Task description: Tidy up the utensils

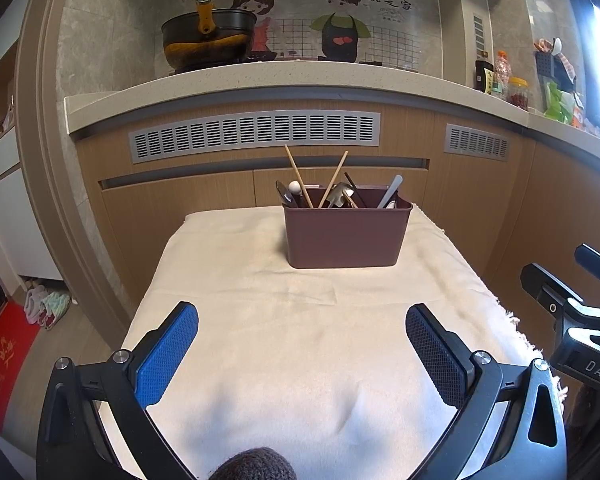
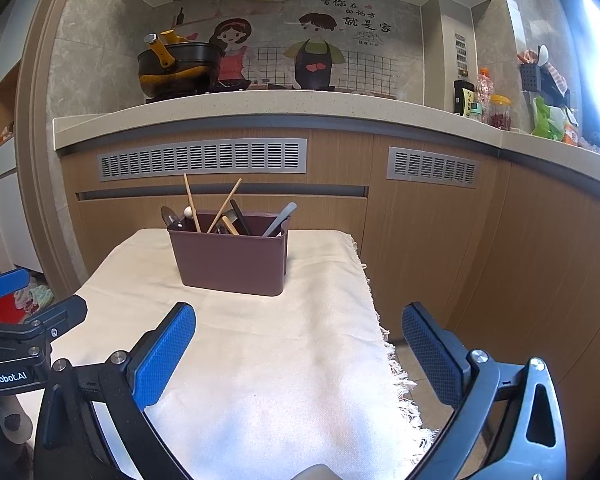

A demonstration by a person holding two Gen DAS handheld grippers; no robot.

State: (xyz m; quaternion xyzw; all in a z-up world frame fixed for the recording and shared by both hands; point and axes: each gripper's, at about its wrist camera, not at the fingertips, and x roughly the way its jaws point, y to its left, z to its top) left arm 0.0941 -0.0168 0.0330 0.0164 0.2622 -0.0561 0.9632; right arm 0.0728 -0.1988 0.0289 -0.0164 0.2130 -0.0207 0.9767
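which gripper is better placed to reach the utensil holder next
Left, marginally. The utensil holder sits nearly straight ahead of the open left hand-held gripper; from the right hand-held gripper, also open, it lies off to the left.

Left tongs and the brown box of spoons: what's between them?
Only bare cream cloth lies between the open left tongs and the brown plastic utensil box, in the left wrist view.

1. The right gripper [image 2: 298, 344] hangs over the cream tablecloth [image 2: 260, 360], its blue pads [image 2: 162, 356] spread wide with nothing between them.
2. A brown utensil caddy [image 2: 230, 258] stands at the far end of the cloth, well apart from the gripper.
3. Chopsticks [image 2: 192, 208], spoons and a grey utensil [image 2: 280, 218] lean inside it.
4. The left gripper [image 2: 8, 282] shows at the left edge.
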